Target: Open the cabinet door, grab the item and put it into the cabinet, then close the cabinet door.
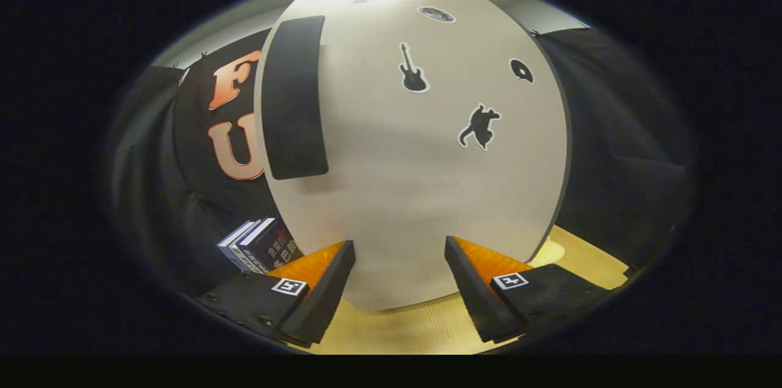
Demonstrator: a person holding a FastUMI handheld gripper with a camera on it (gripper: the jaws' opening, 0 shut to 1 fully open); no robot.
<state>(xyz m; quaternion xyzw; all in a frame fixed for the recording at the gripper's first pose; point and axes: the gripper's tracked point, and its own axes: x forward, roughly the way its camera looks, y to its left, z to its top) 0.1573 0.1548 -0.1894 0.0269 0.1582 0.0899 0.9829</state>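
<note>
Two fingers of my gripper (400, 253) stand wide apart with nothing between them, and I cannot tell whether their tips touch the cabinet door (415, 192) that rises close ahead. The door is pale and shut, with a dark upright handle (293, 98) along its left edge and small dark stickers of a guitar (413, 68), a cat (480, 126) and a disc (522, 70) across its upper half. Books (259, 245) stand beside the cabinet beyond my left finger, partly cut off by it, their spines too small to make out, and the wooden table (415, 330) shows below the door.
</note>
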